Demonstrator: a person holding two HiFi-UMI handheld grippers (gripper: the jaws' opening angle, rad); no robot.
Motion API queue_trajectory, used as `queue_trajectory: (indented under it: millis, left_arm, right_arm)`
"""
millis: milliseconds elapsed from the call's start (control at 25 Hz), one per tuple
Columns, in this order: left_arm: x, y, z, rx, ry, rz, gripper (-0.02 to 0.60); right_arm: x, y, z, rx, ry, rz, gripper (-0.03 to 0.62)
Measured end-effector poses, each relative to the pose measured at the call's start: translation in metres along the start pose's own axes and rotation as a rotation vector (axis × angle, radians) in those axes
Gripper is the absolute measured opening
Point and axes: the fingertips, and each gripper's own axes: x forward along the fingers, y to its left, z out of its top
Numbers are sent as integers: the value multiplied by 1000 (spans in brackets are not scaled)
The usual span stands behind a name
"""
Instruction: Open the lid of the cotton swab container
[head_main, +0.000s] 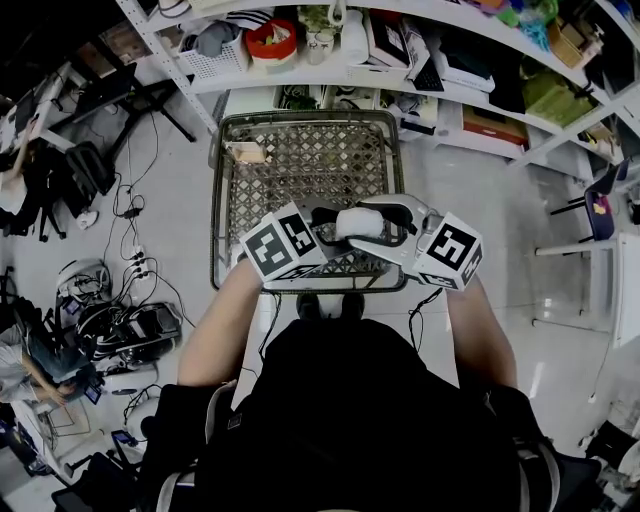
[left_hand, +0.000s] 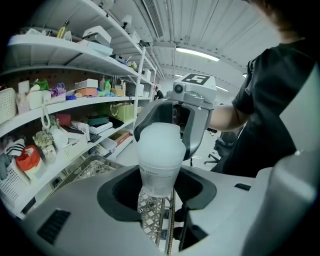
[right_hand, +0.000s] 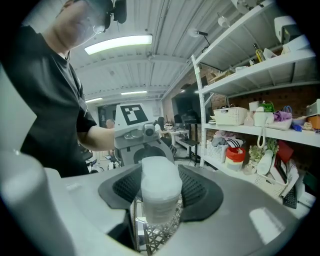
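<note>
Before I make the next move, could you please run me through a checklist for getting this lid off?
1. Body held: ok. The left gripper clamps the container by its labelled lower part.
2. Lid gripped: ok. The right gripper has its jaws against the lid on both sides.
3. Lid in place: ok. It sits fully on the container.
4. Catch below: ok. The wire basket lies under both grippers.
5. Whether the lid twists or pulls off: cannot tell.
</note>
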Motion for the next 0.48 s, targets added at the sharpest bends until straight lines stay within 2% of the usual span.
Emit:
queue_trajectory:
  millis: [280, 480]
  left_arm:
    - [0, -1, -2, -15, 7, -8, 195]
    - [2, -2, -7, -95, -15, -44, 195]
  right_arm:
    - [1, 1, -1, -13, 4, -9, 233]
    - [2, 3, 5, -123, 37, -46, 232]
